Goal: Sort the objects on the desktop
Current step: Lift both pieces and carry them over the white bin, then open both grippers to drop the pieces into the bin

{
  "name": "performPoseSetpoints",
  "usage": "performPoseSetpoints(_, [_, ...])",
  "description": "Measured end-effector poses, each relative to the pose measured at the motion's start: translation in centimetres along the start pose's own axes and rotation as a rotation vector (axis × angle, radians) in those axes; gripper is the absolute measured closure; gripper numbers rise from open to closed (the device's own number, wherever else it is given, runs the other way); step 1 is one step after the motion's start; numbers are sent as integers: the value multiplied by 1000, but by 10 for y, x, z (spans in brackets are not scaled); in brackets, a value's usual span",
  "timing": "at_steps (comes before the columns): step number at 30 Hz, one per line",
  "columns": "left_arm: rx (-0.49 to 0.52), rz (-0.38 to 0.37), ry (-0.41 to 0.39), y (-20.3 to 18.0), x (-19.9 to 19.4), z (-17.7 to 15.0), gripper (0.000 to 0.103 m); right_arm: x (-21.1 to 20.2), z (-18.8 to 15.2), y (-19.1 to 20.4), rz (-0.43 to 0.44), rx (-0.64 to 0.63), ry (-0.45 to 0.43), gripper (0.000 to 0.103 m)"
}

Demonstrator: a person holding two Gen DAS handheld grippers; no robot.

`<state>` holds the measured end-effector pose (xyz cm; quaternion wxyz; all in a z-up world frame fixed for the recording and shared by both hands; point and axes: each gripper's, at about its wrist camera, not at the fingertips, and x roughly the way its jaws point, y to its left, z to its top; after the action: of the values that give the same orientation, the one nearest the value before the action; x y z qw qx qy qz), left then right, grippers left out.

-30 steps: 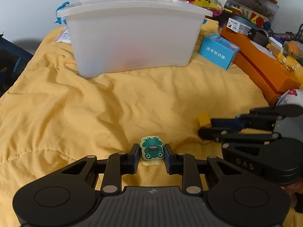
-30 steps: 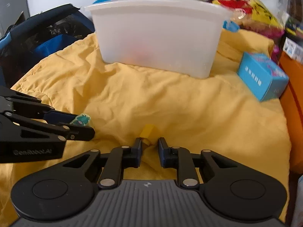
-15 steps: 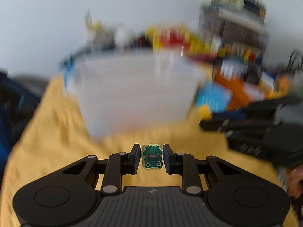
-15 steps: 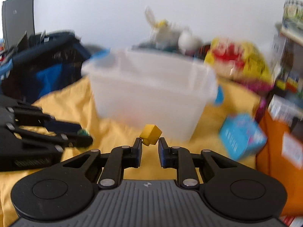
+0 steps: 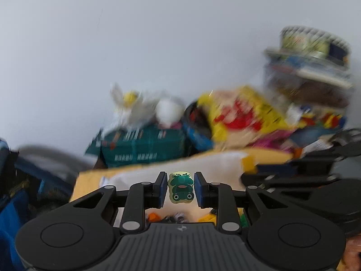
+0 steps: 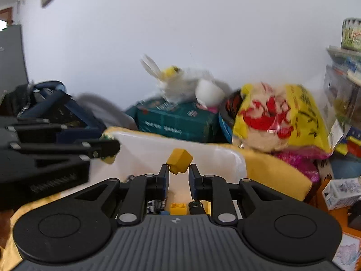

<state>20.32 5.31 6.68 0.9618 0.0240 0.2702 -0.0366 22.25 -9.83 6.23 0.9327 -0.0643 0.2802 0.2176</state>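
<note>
Pale wall fills the upper half of both wrist views; below it, at twelve o'clock, a cluttered back row: a dark green printed box (image 6: 178, 122) with a white feathered toy (image 6: 178, 80) on top, and at two o'clock a yellow-and-red plastic bag (image 6: 279, 119), all blurred. Yellow cloth (image 6: 277, 171) covers the surface. White plastic bin (image 6: 214, 158) stands on the cloth directly beneath both tools, its interior showing small loose pieces, among them a yellow brick (image 6: 178, 208). Left gripper (image 5: 178, 187): fingers drawn in, pinching a green frog eraser (image 5: 181, 187) upright between the blue pads, above the bin's opening. Right gripper (image 6: 178, 176): fingers drawn in, pinching a yellow block (image 6: 179, 163) by its lower corner, so that the block stands tilted above the fingertips, over the bin. In the right wrist view the left tool lies at nine o'clock; in the left wrist view the right one lies at three o'clock. Shelving with boxes (image 6: 343, 85) at three o'clock, contents too blurred to list.
</note>
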Motion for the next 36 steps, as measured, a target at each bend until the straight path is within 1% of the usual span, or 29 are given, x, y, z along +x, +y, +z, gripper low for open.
performPoseSetpoints(2, [-24, 5, 61, 2, 24, -9, 74, 18, -5, -1, -15, -9, 51, 82])
performPoseSetpoints(3, [-20, 9, 86, 1, 33, -13, 74, 29, -8, -1, -24, -14, 83, 82])
performPoseSetpoints(5, [6, 13, 110, -1, 42, -17, 74, 39, -15, -3, -29, -6, 140, 81])
performPoseSetpoints(6, [15, 11, 119, -3, 46, -19, 74, 42, -18, -6, -22, 10, 158, 78])
performPoseSetpoints(7, [18, 8, 126, -4, 46, -21, 73, 41, -19, -7, -15, 19, 163, 72])
performPoseSetpoints(8, [19, 6, 141, -4, 49, -20, 73, 39, -20, -7, -14, 14, 161, 69])
performPoseSetpoints(9, [21, 11, 151, -5, 51, -20, 70, 37, -20, -6, -22, 0, 156, 66])
performPoseSetpoints(10, [26, 15, 155, -5, 52, -19, 65, 33, -20, -4, -31, -16, 150, 66])
performPoseSetpoints(11, [35, 15, 156, -6, 51, -18, 56, 32, -18, -4, -36, -27, 145, 66])
performPoseSetpoints(12, [54, 23, 145, -8, 47, -16, 51, 28, -16, -4, -38, -36, 138, 66])
performPoseSetpoints(13, [77, 46, 123, -10, 40, -15, 48, 27, -12, -5, -41, -41, 132, 64])
performPoseSetpoints(14, [103, 76, 95, -12, 33, -14, 40, 24, -9, -6, -45, -48, 123, 62])
performPoseSetpoints(15, [134, 127, 56, -15, 24, -11, 31, 20, -6, -7, -53, -59, 119, 57])
performPoseSetpoints(16, [165, 179, 8, -18, 15, -9, 26, 21, -2, -7, -60, -73, 119, 54])
performPoseSetpoints(17, [196, 216, -49, -22, 6, -7, 17, 21, 1, -7, -69, -86, 122, 52])
performPoseSetpoints(18, [197, 247, -88, -24, -2, -5, 10, 21, 2, -7, -79, -98, 130, 49])
performPoseSetpoints(19, [183, 267, -93, -24, -6, -3, 7, 24, 4, -6, -87, -106, 144, 47])
performPoseSetpoints(20, [169, 270, -76, -23, -8, 1, 5, 26, 5, -5, -95, -112, 162, 46])
performPoseSetpoints(21, [147, 238, -33, -20, -6, 5, 5, 29, 5, -4, -99, -117, 189, 42])
performPoseSetpoints(23, [112, 160, 43, -13, -1, 10, 6, 33, 5, -2, -99, -119, 230, 40])
performPoseSetpoints(24, [91, 141, 74, -10, 3, 12, 6, 34, 5, -1, -94, -119, 251, 35])
performPoseSetpoints(25, [75, 139, 92, -7, 5, 14, 6, 35, 5, 0, -91, -118, 266, 29])
performPoseSetpoints(27, [41, 137, 120, -3, 10, 15, 6, 35, 5, 1, -91, -119, 282, 28])
performPoseSetpoints(29, [17, 118, 153, 1, 15, 18, 6, 34, 7, 2, -89, -128, 277, 27])
performPoseSetpoints(31, [15, 128, 164, 0, 19, 17, 6, 33, 8, 2, -100, -137, 276, 25])
performPoseSetpoints(34, [60, 157, 145, -4, 20, 18, 6, 32, 9, 1, -111, -132, 277, 24])
performPoseSetpoints(36, [63, 161, 152, -3, 20, 20, 6, 32, 9, -1, -112, -122, 278, 24])
